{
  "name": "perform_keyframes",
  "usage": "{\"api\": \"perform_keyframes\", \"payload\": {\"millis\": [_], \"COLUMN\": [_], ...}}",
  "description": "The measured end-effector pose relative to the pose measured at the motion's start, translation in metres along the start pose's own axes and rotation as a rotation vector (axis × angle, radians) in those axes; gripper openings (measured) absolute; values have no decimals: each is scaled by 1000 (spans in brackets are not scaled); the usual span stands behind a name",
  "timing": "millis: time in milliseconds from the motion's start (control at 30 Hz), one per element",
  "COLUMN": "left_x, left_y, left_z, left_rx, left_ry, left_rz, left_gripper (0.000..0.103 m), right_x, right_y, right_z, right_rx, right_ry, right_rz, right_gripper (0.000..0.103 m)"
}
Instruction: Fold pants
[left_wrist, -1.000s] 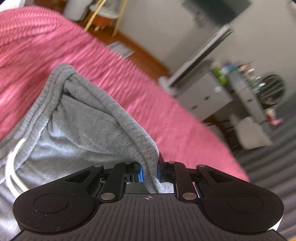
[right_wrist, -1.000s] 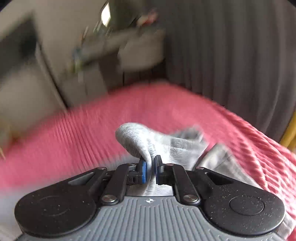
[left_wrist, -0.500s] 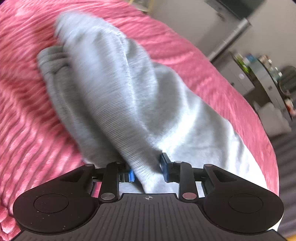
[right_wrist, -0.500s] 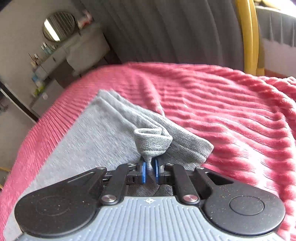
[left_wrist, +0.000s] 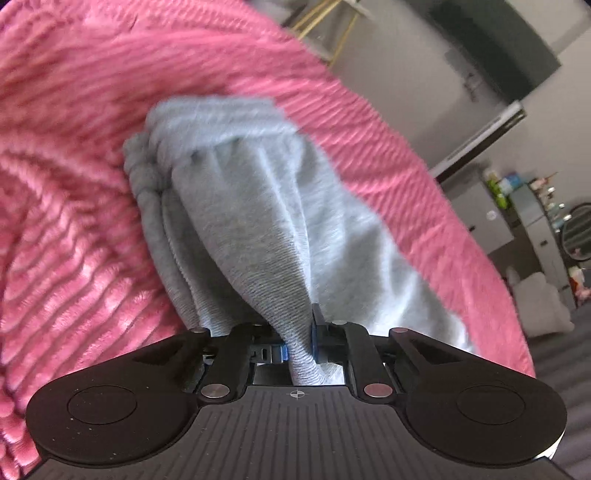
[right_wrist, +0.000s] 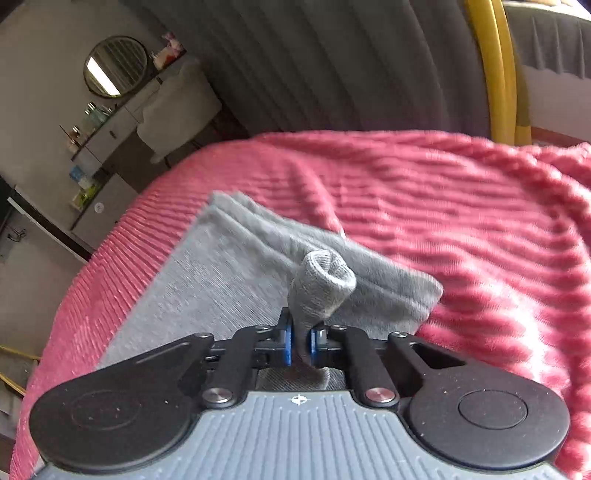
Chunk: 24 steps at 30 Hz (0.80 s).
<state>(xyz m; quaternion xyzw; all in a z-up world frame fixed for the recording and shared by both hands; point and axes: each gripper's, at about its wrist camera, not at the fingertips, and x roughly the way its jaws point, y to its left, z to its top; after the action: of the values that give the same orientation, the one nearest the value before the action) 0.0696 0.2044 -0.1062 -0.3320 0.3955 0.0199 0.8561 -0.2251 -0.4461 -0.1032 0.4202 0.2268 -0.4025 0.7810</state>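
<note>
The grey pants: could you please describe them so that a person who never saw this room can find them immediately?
Find the bed with the ribbed pink blanket. The grey pants lie on it, pinched by the left gripper and the right gripper. They are the only grey, fine-knit cloth on that pink surface.

Motion blurred the pants (left_wrist: 236, 206) and pink blanket (left_wrist: 74, 177); each claw's body hid the cloth's near end.
</note>
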Motion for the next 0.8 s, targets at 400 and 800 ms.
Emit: {"api": "perform_keyframes", "payload": {"millis": [400, 800], "left_x": [-15, -38], "left_y": [-4, -106], "left_z": [-7, -70], "left_rx": [19, 427], "left_ry": [-81, -283], "left_rz": [298, 101], "left_gripper": [48, 97], "right_x": [-9, -8], "right_y": [17, 99], "right_z": [-11, -60], "right_rx": [-157, -346], "right_ry": [-83, 79], "right_rz": [-240, 167], "right_gripper": [21, 44]}}
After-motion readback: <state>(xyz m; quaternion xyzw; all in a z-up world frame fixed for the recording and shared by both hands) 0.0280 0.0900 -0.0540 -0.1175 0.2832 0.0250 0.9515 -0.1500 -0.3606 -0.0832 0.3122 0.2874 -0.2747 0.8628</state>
